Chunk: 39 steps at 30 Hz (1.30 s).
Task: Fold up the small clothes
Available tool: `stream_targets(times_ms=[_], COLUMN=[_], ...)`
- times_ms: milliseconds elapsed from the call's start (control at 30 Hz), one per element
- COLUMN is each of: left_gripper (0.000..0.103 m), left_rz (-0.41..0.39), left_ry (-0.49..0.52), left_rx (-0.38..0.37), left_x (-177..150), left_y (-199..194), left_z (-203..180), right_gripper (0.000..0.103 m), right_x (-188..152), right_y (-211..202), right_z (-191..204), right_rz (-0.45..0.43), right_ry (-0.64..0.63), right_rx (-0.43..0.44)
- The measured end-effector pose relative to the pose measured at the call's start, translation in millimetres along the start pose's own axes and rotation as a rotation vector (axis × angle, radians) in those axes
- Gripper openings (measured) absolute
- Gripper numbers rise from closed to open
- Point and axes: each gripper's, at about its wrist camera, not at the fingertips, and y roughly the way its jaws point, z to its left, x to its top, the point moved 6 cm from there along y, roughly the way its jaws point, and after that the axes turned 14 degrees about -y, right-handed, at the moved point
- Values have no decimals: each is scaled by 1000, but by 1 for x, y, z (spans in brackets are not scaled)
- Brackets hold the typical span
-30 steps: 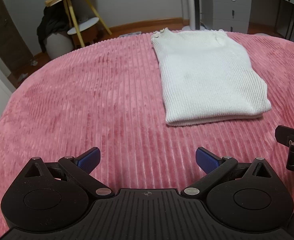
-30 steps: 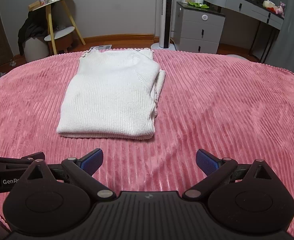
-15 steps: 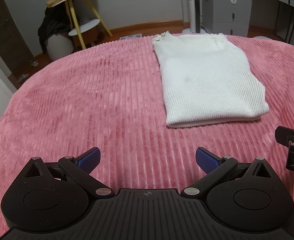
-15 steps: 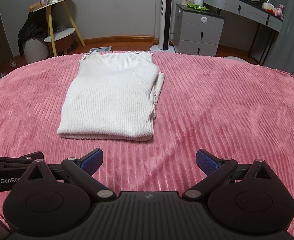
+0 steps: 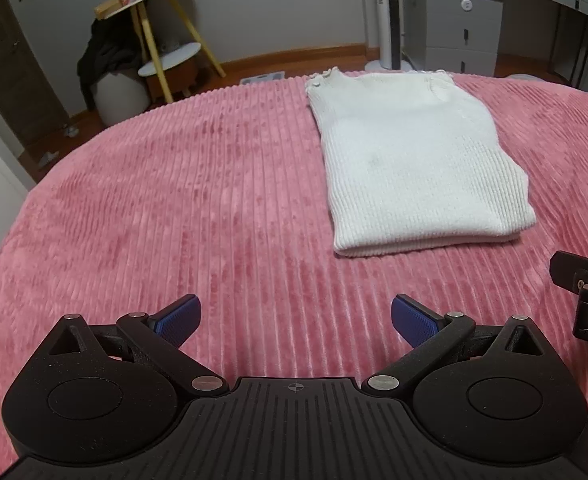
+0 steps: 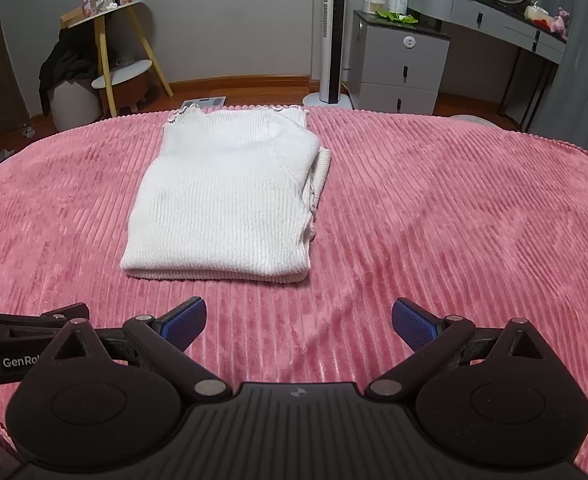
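Left wrist view: left gripper (image 5: 296, 316) at lower centre, jaws apart, empty. White sweater (image 5: 416, 164) folded at right on pink bed (image 5: 173, 200), slightly farther than before. Right gripper (image 6: 298, 320) likewise apart; both backing off, fold looks finished.

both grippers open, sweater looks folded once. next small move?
Probably advance both toward the white sweater's near folded edge. The left gripper and right gripper hang open, short of it, holding nothing; it lies long on the pink blanket.

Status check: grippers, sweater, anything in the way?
Left gripper open, right gripper open, both empty. Sweater folded on blanket. Nothing in the way.
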Motion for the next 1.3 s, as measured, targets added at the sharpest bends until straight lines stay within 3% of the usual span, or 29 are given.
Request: stream_targets(times_ms=[1300], left_gripper=[103], left_rz=[6], left_ry=[13], left_rx=[-13], left_x=[-2], left_y=[0], left_z=[-2], right_gripper=[99], right_x=[-2], right_y=[-4], right_z=[-3], right_rz=[-13], right_ry=[14], right_rx=[-4])
